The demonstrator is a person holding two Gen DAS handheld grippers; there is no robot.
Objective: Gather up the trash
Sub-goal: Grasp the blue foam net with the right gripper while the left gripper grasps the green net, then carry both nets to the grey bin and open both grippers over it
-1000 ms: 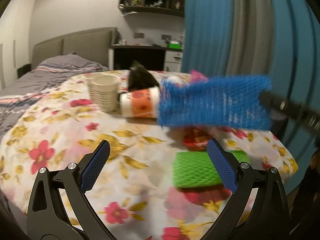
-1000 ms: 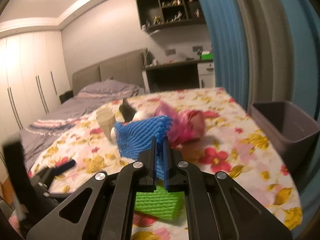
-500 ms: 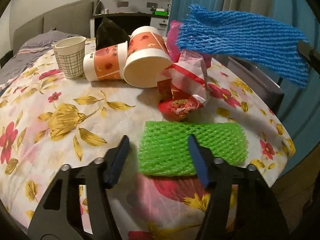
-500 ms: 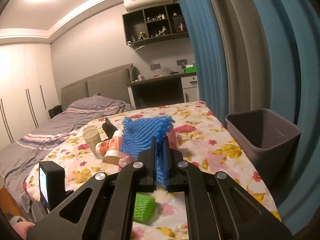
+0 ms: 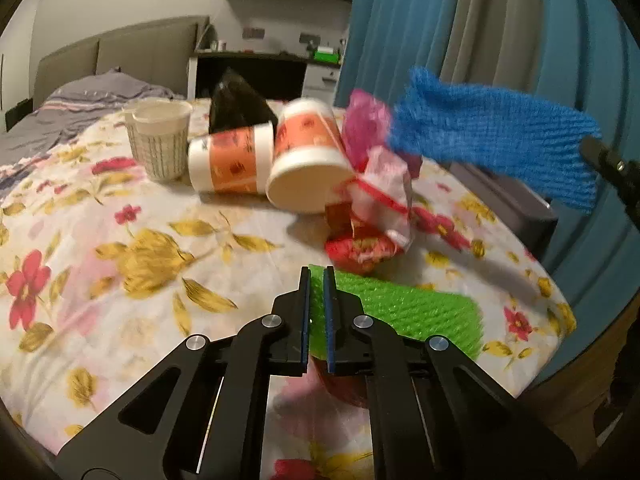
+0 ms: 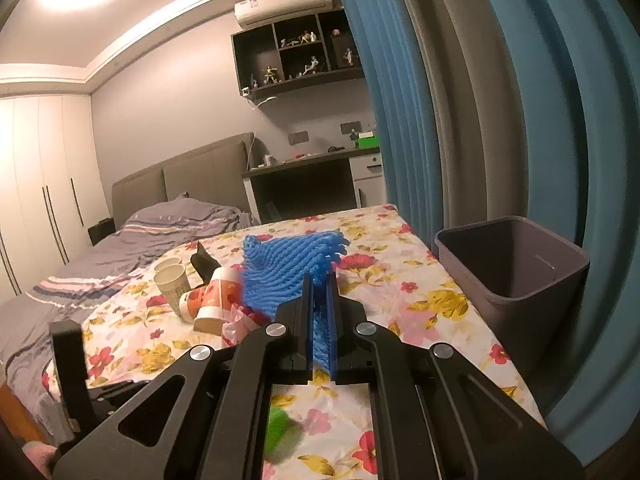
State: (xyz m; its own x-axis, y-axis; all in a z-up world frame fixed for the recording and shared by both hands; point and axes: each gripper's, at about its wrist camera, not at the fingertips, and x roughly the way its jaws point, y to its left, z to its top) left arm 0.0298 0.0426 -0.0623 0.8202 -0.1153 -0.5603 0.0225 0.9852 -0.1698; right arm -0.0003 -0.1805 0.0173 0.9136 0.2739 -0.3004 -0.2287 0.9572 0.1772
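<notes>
Two foam nets pinched above the flowered table

The left gripper (image 5: 316, 280) has just closed on the green net's (image 5: 404, 312) end near the table (image 5: 120, 264) edge; the right gripper (image 6: 319, 284) clamps the blue net (image 6: 288, 268) beside the open bin (image 6: 516, 276).

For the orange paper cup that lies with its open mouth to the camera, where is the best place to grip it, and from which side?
Probably at the rim. The orange cup lies on its side on the tablecloth, open mouth toward the left wrist camera. Come from this near side, one finger inside the mouth and one outside on the upper wall. The red wrapper crowds its right flank.
</notes>
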